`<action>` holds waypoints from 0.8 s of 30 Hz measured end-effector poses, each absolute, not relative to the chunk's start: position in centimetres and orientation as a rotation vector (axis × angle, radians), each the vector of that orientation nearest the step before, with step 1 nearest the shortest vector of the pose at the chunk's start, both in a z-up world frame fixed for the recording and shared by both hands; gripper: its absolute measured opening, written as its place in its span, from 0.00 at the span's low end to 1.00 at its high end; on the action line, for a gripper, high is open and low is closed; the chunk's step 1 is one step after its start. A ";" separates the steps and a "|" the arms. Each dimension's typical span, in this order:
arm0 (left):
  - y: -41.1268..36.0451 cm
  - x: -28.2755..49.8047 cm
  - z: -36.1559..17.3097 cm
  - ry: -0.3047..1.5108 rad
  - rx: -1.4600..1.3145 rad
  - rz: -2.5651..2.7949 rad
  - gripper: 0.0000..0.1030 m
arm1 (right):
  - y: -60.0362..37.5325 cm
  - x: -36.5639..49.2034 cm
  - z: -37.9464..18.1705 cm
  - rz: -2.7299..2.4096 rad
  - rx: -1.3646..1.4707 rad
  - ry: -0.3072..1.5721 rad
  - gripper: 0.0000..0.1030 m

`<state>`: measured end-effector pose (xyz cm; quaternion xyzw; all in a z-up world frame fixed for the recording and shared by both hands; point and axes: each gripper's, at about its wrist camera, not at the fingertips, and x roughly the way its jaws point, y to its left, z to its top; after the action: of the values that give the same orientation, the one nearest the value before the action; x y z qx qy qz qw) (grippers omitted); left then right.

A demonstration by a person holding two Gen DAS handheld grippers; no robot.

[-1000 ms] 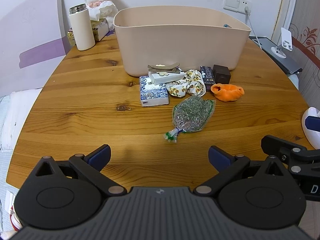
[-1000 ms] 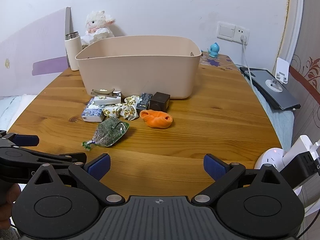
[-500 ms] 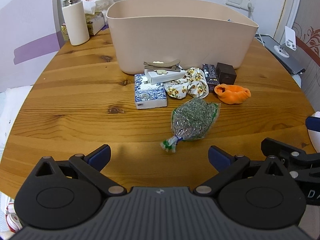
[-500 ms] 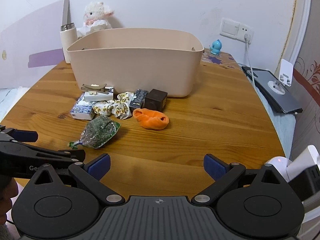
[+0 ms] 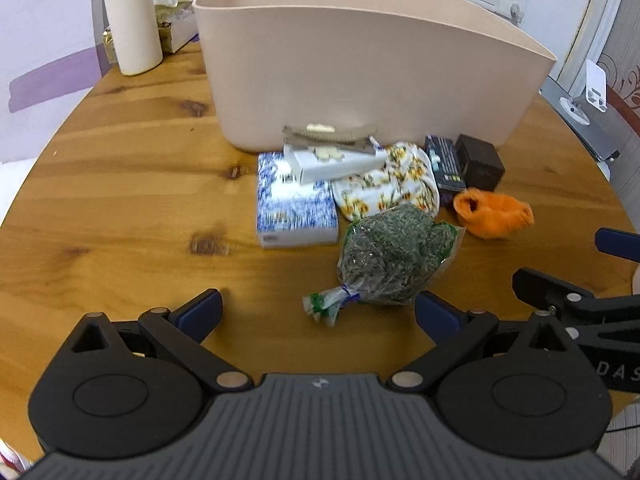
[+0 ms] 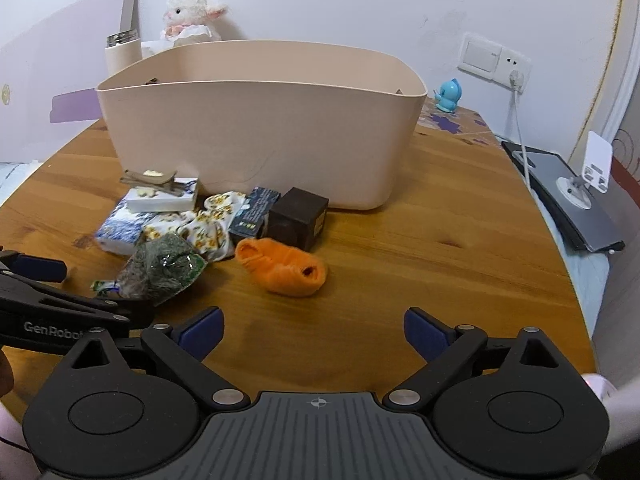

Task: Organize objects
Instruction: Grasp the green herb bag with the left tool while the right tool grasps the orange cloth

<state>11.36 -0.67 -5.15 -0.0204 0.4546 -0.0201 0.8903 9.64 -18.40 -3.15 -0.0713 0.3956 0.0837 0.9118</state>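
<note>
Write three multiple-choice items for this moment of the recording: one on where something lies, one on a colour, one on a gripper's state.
1. Where does the bag of dried greens lie?
A. inside the beige bin
B. on the table in front of the floral cloth
C. behind the white bottle

2. What colour is the rolled sock beside the dark cube box?
A. orange
B. green
C. white

3. How does the left gripper stand?
A. shut on the bag
B. shut on nothing
C. open, holding nothing

Answers:
1. B: the bag rests on the wooden table, just nearer the camera than the floral cloth, outside the beige bin.
2. A: the sock is plainly orange.
3. C: its blue pads stand wide apart with bare table between them.
</note>
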 end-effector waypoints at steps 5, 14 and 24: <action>-0.9 12.9 -5.2 0.933 -0.028 -0.061 0.91 | -18.5 11.4 -3.9 0.212 -0.161 0.799 0.91; -1.3 14.2 -5.0 0.904 0.024 -0.083 0.72 | -17.0 13.4 -4.9 0.302 -0.197 0.780 0.52; -0.5 12.9 -4.6 0.900 -0.003 -0.161 0.17 | -16.4 12.1 -5.2 0.321 -0.163 0.811 0.10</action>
<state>12.88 -0.53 -4.57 -0.0014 0.4345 -0.0779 0.8973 12.12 -16.39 -5.17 -0.0787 0.3922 0.1551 0.9033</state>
